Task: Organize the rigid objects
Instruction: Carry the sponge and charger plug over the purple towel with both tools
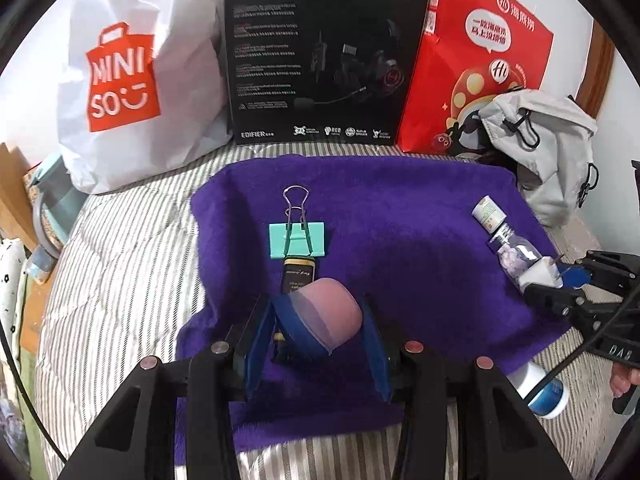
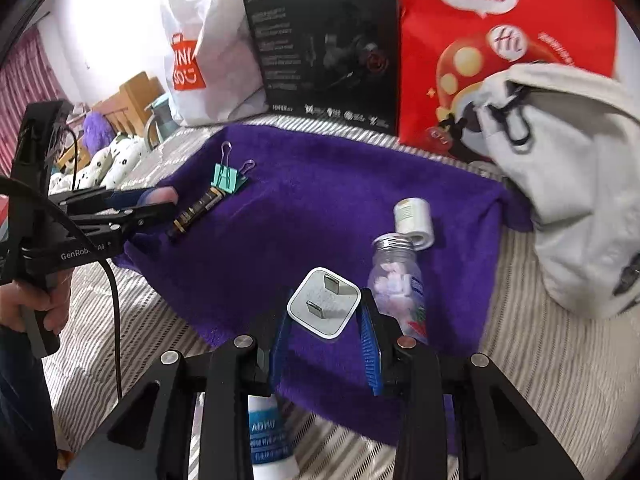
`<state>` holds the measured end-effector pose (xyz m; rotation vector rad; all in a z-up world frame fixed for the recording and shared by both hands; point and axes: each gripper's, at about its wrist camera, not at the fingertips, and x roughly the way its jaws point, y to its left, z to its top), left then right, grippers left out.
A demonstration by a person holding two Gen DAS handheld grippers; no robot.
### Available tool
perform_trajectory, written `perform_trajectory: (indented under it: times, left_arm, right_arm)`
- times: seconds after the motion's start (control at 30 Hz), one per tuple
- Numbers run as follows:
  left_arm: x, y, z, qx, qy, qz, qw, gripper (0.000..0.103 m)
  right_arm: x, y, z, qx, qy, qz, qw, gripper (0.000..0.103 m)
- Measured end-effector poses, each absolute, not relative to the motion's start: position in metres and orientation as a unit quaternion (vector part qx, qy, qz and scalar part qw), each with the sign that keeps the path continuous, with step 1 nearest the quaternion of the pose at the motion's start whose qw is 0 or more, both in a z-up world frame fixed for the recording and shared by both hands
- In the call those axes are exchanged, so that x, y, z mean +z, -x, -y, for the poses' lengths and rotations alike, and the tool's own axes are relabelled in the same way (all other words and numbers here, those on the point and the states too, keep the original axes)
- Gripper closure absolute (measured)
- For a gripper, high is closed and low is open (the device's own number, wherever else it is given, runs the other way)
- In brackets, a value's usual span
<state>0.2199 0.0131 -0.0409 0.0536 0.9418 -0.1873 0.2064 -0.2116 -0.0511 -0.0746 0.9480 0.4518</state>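
Striped bed (image 1: 120, 264) with a purple towel (image 1: 400, 220) spread on it. Left gripper (image 1: 320, 334) is clamped on a pink egg-shaped thing (image 1: 332, 312), just behind a green binder clip (image 1: 298, 240). Right gripper (image 2: 326, 314) pinches a white plug (image 2: 324, 304) beside a clear bottle (image 2: 394, 280).

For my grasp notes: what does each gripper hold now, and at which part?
The left gripper holds a pink rounded object by its sides. The right gripper holds a white plug adapter by its two opposite side faces, prongs facing the camera.
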Motion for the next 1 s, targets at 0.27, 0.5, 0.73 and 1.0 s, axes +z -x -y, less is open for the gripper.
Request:
perform_trajectory:
  times: [0.27, 0.5, 0.73, 1.0]
  left_arm:
    - [-0.058, -0.240, -0.004, -0.105, -0.027, -0.466, 0.878, 0.062]
    - [-0.066, -0.253, 0.006, -0.119, -0.041, -0.468, 0.875, 0.062]
    - [-0.069, -0.261, 0.019, -0.132, -0.068, -0.463, 0.874, 0.062]
    - [-0.077, -0.268, 0.033, -0.133, -0.103, -0.466, 0.869, 0.062]
  right_arm:
    - [-0.076, -0.217, 0.196, 0.226, 0.059, -0.474, 0.849, 0.071]
    - [-0.079, -0.219, 0.193, 0.226, 0.090, -0.475, 0.846, 0.071]
    - [-0.081, -0.218, 0.192, 0.237, 0.119, -0.469, 0.842, 0.071]
    - [-0.080, -0.217, 0.194, 0.246, 0.120, -0.466, 0.842, 0.070]
